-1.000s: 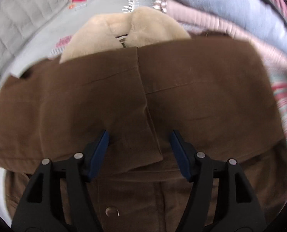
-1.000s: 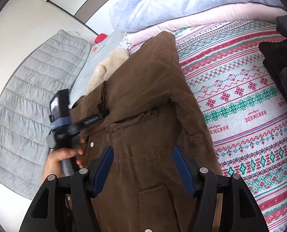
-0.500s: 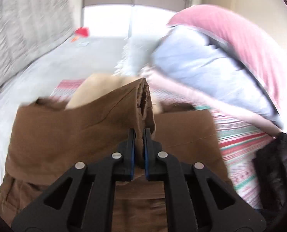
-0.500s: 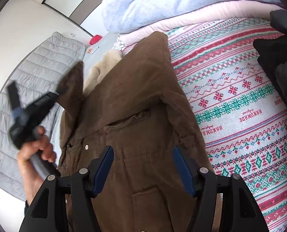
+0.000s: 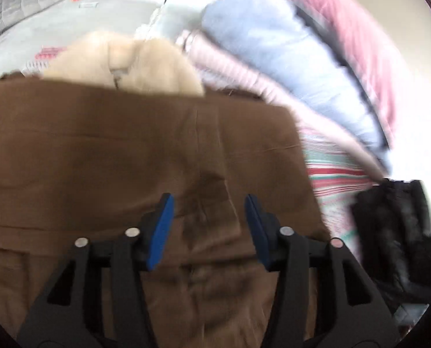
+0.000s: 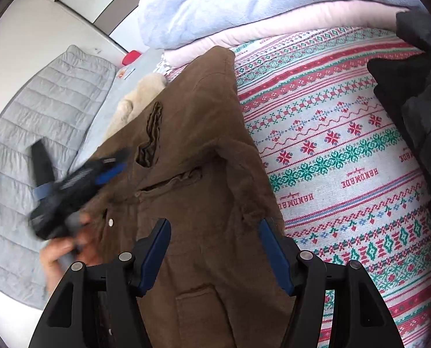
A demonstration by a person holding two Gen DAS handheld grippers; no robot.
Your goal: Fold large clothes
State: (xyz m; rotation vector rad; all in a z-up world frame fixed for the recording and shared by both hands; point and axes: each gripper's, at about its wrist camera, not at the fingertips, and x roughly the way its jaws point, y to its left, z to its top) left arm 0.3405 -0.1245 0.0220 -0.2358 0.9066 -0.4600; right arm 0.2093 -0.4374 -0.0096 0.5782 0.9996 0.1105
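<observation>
A brown coat point(image 6: 192, 191) with a cream fur collar point(image 6: 137, 101) lies on the patterned bedspread point(image 6: 346, 156). Both sleeves are folded across its chest; it fills the left wrist view point(image 5: 128, 156), collar point(image 5: 134, 63) at the top. My left gripper point(image 5: 209, 226) is open and empty just above the folded sleeves, also seen blurred in the right wrist view point(image 6: 99, 171). My right gripper point(image 6: 215, 249) is open and empty over the coat's lower body.
Folded blue point(image 6: 230, 8) and pink point(image 6: 288, 26) blankets are stacked beyond the coat. Black garments point(image 6: 412, 98) lie at the right. A grey quilted headboard point(image 6: 35, 133) runs along the left. A red object point(image 6: 131, 57) sits at the far corner.
The left gripper shut on the sleeve cuff, lifted it, then let go; the sleeve now lies across the chest and the gripper is open. The right gripper stayed still.
</observation>
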